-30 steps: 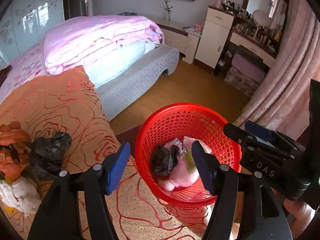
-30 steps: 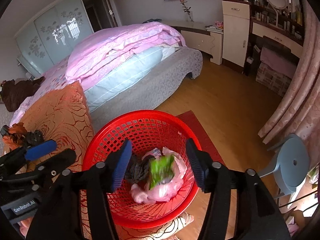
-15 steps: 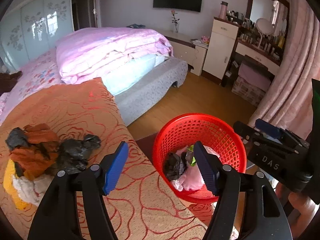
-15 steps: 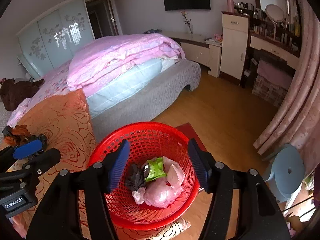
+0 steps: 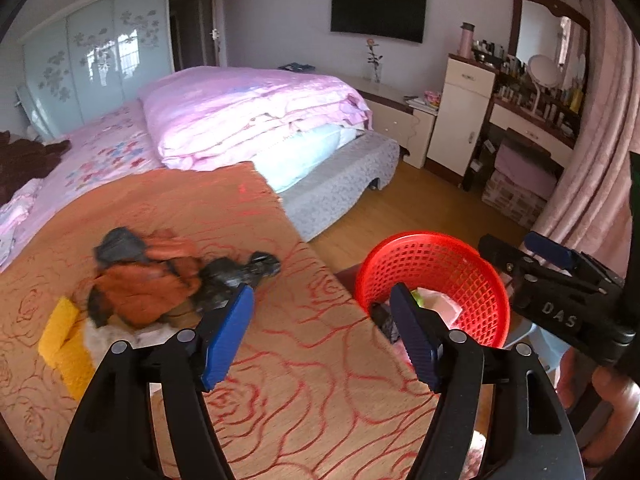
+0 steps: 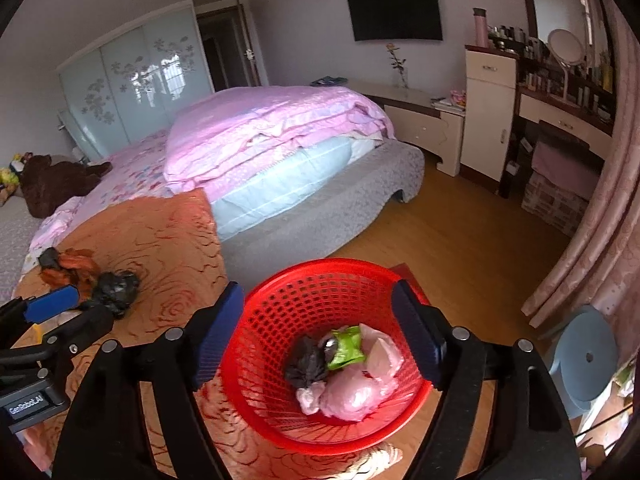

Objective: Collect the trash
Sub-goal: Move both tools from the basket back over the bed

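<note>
Having just been opened wide and empty above the red basket [image 6: 320, 360], both the right gripper [image 6: 320, 340] and left gripper [image 5: 322, 336] should next be lowered squarely over the black bag [image 5: 236, 276] on the blanket [image 5: 304, 380].

I stood in a daylit bedroom | bed [image 5: 256, 120] at 12 o'clock | wall television [image 5: 378, 10] at 1 | dresser [image 5: 532, 120], curtain [image 5: 592, 184] at 2 | wood floor [image 5: 432, 208].
</note>
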The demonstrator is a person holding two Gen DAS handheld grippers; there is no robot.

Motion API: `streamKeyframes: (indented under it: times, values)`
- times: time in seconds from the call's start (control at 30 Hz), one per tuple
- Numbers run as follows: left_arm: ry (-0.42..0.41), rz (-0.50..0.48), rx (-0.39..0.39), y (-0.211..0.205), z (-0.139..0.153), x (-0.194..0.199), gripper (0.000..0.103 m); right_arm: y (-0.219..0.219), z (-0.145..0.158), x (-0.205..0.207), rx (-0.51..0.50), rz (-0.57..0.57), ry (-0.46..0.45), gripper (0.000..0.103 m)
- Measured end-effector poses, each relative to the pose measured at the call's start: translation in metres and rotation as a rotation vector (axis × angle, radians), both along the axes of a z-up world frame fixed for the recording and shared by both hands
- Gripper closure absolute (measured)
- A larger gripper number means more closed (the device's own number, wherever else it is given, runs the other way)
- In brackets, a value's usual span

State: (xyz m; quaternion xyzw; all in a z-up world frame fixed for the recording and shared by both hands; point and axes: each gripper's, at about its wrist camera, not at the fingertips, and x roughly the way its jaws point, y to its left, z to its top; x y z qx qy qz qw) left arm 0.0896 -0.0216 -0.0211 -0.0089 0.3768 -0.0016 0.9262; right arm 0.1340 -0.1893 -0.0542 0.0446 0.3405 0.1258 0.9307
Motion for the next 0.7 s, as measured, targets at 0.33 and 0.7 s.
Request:
streamKeyframes:
  times: [0.33,0.7]
  values:
    - [-0.016,0.108,-0.007,0.051,0.006,-0.024,0.035,0.027,0.021,-0.020,0.053,0.070,-0.033,0.020]
    - [-0.033,0.295,0.059,0.128,0.005,-0.063,0.035,0.059,0.026,-0.039,0.040,0.142,-0.027,0.020]
